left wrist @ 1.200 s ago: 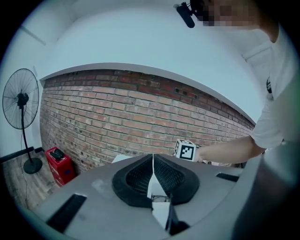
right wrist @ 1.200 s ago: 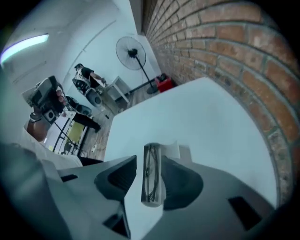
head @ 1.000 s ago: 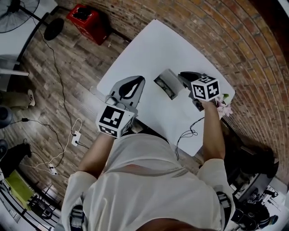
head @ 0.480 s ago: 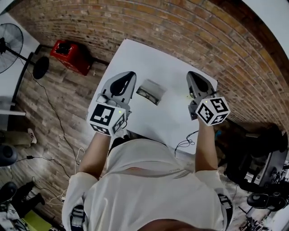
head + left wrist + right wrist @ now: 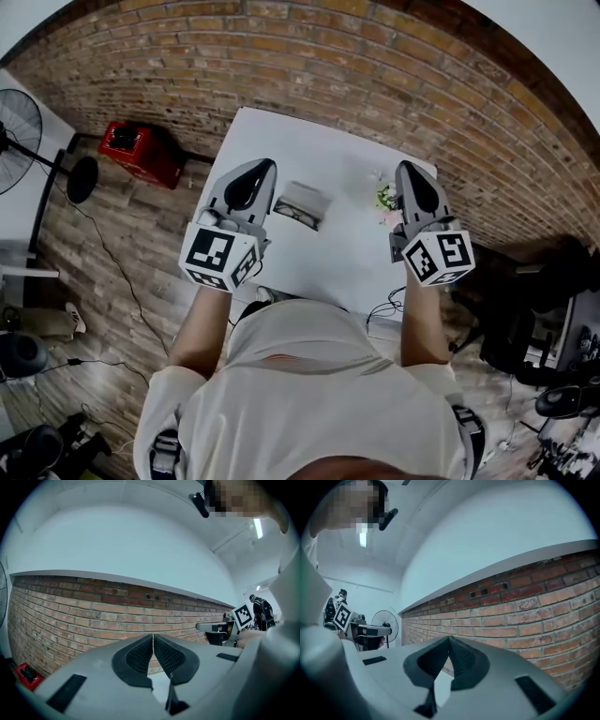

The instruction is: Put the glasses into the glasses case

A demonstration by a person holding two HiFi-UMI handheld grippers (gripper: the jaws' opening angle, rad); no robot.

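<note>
The grey glasses case [image 5: 303,200] lies on the white table [image 5: 339,253] between my two grippers, with a dark strip along its near edge. I cannot make out the glasses themselves. In the head view my left gripper [image 5: 259,169] is held up left of the case, clear of it. My right gripper [image 5: 410,171] is raised to the case's right, well apart from it. In the left gripper view the left gripper [image 5: 153,637] is shut and empty, facing a brick wall. The right gripper [image 5: 449,641] in its own view is likewise shut on nothing.
A small bunch of flowers [image 5: 384,198] sits on the table beside the right gripper. A thin cable [image 5: 380,307] hangs off the near table edge. On the wooden floor stand a red box [image 5: 141,150] and a fan [image 5: 21,122] at left, and dark chairs [image 5: 525,309] at right.
Both grippers rose off the table and now point level at the brick wall. The right gripper left the case and swung out to the right. The case stayed put.
</note>
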